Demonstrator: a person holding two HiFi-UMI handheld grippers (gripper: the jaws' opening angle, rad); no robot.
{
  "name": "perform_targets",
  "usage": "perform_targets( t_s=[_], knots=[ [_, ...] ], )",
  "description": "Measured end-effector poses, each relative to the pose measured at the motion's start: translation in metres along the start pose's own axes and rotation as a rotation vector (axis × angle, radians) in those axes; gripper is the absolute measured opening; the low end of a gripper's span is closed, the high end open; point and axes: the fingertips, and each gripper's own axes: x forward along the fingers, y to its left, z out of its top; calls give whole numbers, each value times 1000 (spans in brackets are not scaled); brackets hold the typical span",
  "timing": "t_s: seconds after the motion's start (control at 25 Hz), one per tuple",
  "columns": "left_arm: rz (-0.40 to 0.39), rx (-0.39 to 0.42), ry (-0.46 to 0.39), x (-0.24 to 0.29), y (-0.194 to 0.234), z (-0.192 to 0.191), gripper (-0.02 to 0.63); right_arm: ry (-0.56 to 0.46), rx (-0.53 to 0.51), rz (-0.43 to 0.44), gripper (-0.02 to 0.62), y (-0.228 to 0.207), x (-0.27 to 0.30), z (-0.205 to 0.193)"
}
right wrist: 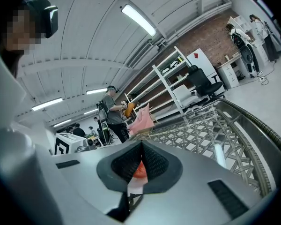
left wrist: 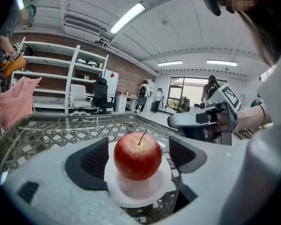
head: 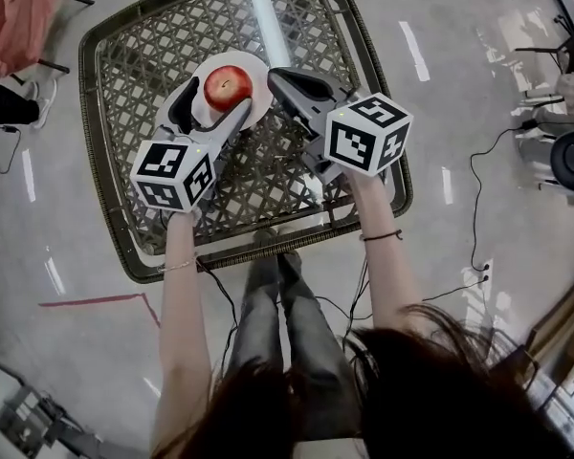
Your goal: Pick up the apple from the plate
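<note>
The apple (head: pixel 228 86), red with its stem up, sits upright at the centre of a white plate (head: pixel 257 69) in the upper middle of the head view. The plate rests on a glass-topped lattice table (head: pixel 134 84). The left gripper (head: pixel 220 95) reaches in from the lower left of that frame, its jaws standing wide apart with one on each side of the apple. In the left gripper view the apple (left wrist: pixel 137 155) fills most of the space between the two dark pads (left wrist: pixel 96 159). A narrow gap shows on each side, so neither pad touches the fruit, and the plate (left wrist: pixel 145 194) lies below the jaws. The right gripper (head: pixel 274 74) lies just right of the plate, pointing toward the upper left of the head view. Its jaws are together and nothing is held between them. In the right gripper view its pads meet at the tips (right wrist: pixel 140 146), and a sliver of the apple (right wrist: pixel 139 170) shows through the small opening beneath them. Both forearms extend up from the bottom of the head view, roughly parallel. The left marker cube (head: pixel 172 173) sits below and left of the plate. The right marker cube (head: pixel 366 134) sits to the plate's right.
</note>
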Motion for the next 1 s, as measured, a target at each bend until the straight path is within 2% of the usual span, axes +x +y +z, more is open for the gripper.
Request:
perform_targets(
  t_s=[0.24, 0.68, 1.0],
  knots=[
    [-29, 11, 31, 13, 0, -7, 425, 14, -16, -10, 9, -6, 4, -3],
    [-38, 65, 90, 25, -1, -13, 425, 12, -10, -31, 9, -13, 1, -4],
    [-11, 119, 127, 28, 1, -18, 420, -2, -3, -43, 9, -15, -3, -4]
  ],
)
